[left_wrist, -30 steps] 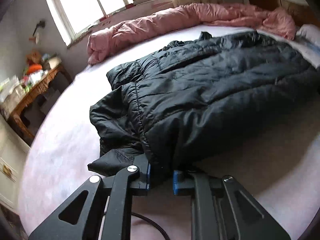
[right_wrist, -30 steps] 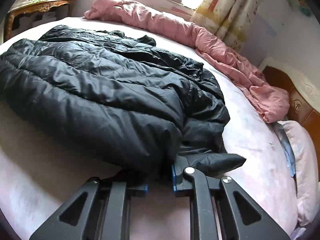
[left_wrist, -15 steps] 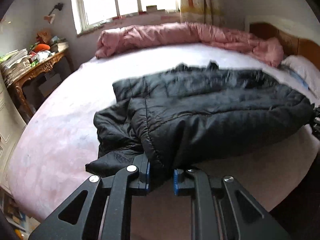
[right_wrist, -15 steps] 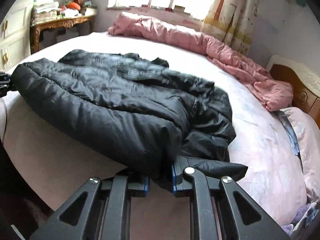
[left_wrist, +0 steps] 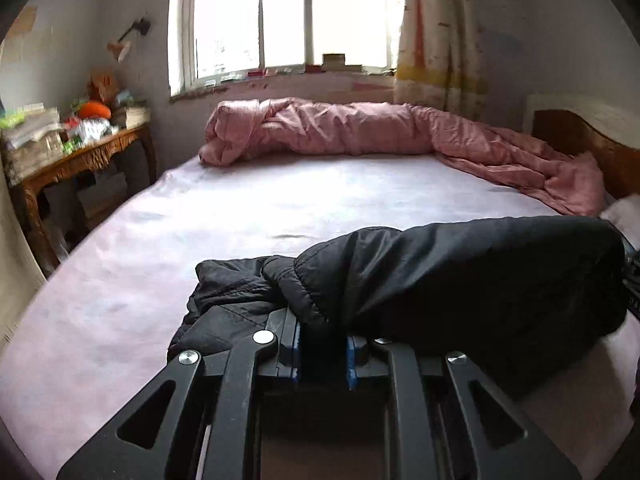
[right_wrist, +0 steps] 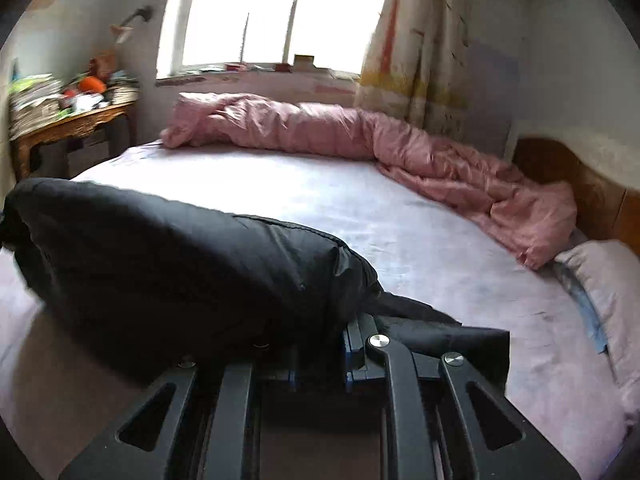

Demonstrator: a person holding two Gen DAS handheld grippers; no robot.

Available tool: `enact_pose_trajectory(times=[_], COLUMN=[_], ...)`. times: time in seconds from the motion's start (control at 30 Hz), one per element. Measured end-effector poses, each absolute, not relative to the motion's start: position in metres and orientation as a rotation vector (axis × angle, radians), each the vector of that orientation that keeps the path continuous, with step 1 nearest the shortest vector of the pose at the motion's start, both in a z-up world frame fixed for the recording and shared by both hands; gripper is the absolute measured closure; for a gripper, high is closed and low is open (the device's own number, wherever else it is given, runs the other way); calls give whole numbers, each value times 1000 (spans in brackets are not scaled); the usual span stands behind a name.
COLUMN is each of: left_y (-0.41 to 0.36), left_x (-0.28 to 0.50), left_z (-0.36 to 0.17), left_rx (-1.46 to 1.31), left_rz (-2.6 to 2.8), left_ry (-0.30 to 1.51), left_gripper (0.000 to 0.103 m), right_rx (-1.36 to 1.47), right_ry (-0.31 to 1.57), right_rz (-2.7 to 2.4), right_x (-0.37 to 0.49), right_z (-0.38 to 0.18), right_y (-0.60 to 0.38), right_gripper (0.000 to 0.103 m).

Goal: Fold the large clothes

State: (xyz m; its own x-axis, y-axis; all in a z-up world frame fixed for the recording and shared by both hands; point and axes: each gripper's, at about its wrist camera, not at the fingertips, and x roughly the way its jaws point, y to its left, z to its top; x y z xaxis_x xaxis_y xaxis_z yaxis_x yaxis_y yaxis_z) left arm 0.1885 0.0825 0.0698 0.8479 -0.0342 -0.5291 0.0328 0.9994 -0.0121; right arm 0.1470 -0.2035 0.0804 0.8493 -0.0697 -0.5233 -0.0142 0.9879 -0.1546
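A: Place type?
B: Bedroom, home. Big bed (left_wrist: 248, 216) with a pale pink sheet fills mid-frame, rumpled pink duvet (left_wrist: 360, 132) along its far edge.
A: Other cues?
B: Wooden headboard (right_wrist: 568, 176) at right, pillow (right_wrist: 604, 276) just below it. Window (left_wrist: 280, 16) top centre, patterned curtain (left_wrist: 436, 28) to its right. Carved wooden counter (left_wrist: 76, 160) at left edge, piled with papers and clutter. Wall lamp (left_wrist: 124, 44) upper left.
A: Lived-in?
B: Yes, peeling wall paint, stuff on the sill.
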Motion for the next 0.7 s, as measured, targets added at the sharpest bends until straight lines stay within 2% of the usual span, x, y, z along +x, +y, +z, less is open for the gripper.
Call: enact_pose_trajectory(times=[0.2,0.33,0.47,0.67,0.7], left_y=[64,62,57,72,75], left_x=[251,262,260,244,240], left_z=[24,-8,-13,0,4], left_rx=[64,69,120,56,51], left_rz=[-21,-28,12,7,12], left_ry=[654,684,690,564,537], left_gripper=[87,86,86,71,57], right_rx=[-76,-90,-177,-91,-82], right_ry=[657,682,670,631,617], right_rz=[-46,-31,-40,-23,-22], right_x=[242,262,263,252,250], right_z=[40,6,0,4,5], right_y=[-207,-206,-196,-209,-210], right_gripper=[86,86,86,84,82])
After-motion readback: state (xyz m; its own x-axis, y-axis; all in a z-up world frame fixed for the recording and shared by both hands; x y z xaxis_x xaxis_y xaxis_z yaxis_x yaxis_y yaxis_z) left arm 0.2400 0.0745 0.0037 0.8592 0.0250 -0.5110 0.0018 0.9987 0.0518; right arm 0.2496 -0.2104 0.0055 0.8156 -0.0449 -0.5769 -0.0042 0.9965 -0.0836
